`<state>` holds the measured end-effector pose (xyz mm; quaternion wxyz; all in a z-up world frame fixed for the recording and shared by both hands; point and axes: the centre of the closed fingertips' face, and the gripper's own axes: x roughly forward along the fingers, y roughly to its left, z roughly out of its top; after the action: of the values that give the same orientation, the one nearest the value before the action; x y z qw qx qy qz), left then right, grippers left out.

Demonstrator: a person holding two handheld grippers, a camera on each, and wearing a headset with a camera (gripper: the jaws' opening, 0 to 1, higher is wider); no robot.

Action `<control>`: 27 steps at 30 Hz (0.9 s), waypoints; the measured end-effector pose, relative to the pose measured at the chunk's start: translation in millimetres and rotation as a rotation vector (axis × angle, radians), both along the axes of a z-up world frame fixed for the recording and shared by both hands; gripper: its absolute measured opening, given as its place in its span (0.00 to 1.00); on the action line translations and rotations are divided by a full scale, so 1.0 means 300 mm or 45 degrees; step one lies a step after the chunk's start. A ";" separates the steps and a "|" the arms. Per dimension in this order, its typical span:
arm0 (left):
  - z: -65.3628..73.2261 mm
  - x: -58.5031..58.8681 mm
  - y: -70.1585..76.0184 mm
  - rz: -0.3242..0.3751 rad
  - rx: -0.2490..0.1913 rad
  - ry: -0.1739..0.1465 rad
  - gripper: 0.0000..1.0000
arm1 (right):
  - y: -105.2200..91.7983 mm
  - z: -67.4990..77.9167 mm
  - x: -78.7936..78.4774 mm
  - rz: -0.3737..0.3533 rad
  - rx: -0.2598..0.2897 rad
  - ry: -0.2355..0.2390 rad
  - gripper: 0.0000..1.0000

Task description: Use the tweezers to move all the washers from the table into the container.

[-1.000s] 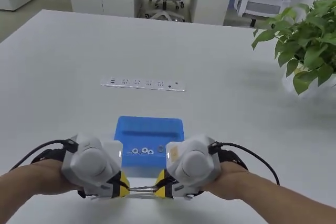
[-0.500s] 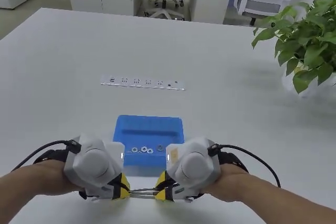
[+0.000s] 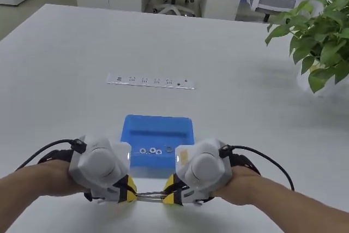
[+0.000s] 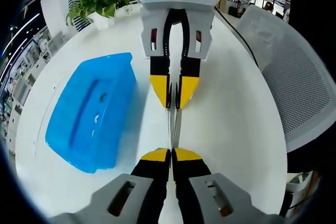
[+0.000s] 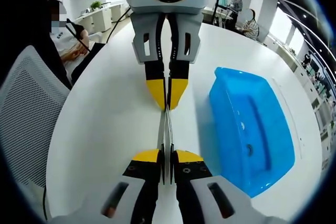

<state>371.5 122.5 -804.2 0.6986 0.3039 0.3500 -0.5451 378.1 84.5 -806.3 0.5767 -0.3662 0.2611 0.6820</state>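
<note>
While both grippers share the tweezers, the thing to watch is tool axis vs. target. The left gripper and right gripper sit nose to nose just off the container's near wall. Each has its jaws closed on one end of the tweezers, which span the short gap between them.

The long axis runs parallel to that near wall, so it points along the container, not into it. The left gripper view confirms this: the tweezers go straight from the left gripper to the right gripper, with the container off to one side. The right gripper view mirrors it, with the container on the other side.

The washers lie in a short row inside the container's recess, toward its near wall. That puts them across the tool axis from the tweezers and roughly level with the gap between the grippers. I can't make out any washers on the table around the container, so they look to be already in it.

Can't tell which end of the tweezers is the tip, and neither gripper is clearly nearer the container.

My read: one side has to let go, and the tool needs about a quarter turn toward the container before it can reach anything.
</note>
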 end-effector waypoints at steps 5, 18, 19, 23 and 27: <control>-0.001 -0.002 -0.001 0.004 -0.005 0.013 0.06 | -0.001 0.000 -0.005 -0.003 -0.005 0.015 0.11; 0.001 -0.009 0.003 0.011 -0.003 0.026 0.07 | -0.004 0.002 -0.009 -0.001 -0.007 0.004 0.15; 0.001 -0.009 0.004 0.010 0.000 0.025 0.08 | -0.004 0.002 -0.009 -0.004 -0.006 0.003 0.17; 0.002 -0.013 0.016 0.017 0.016 0.016 0.11 | -0.009 0.009 -0.010 -0.031 0.005 0.004 0.22; 0.006 -0.026 0.034 0.031 0.019 0.010 0.16 | -0.019 0.038 0.002 -0.106 0.055 0.007 0.26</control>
<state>363.7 132.8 -802.4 0.7015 0.3026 0.3606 -0.5351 378.9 78.9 -794.9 0.6117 -0.3407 0.2628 0.6638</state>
